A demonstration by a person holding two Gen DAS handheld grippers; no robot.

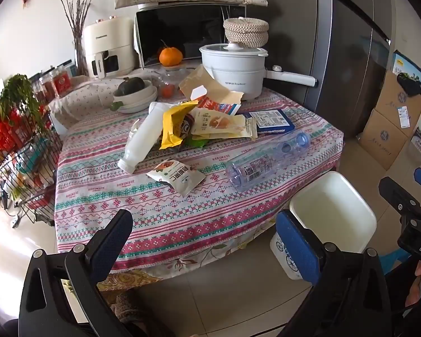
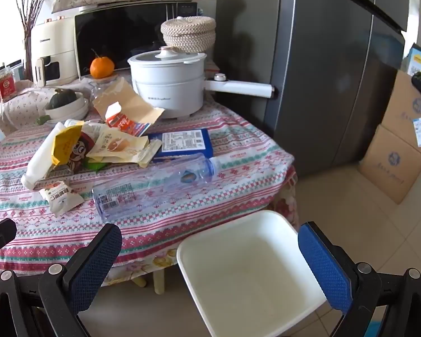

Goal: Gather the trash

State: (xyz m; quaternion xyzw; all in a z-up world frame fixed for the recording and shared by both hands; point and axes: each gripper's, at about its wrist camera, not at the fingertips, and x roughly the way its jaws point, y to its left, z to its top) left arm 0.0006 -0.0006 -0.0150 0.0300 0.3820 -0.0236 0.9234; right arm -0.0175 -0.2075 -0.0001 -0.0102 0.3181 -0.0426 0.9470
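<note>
Both claws, the left claw [image 1: 203, 241] and the right claw [image 2: 210, 255], hang wide and empty before the cloth-covered counter [image 1: 182, 224]. A clear plastic bottle [image 2: 154, 185] lies on its side at mid-frame, near the snack wrapper [image 1: 176, 177]. It looks light, slick and crushable (best gripped across its labelled middle). The white bin [image 2: 249, 275] waits at lower right, nothing visible inside.

Patterned tablecloth [image 1: 182, 219] on table: clear bottle [image 1: 263, 163], wrappers [image 1: 210, 123], white pot [image 1: 233, 67].
</note>
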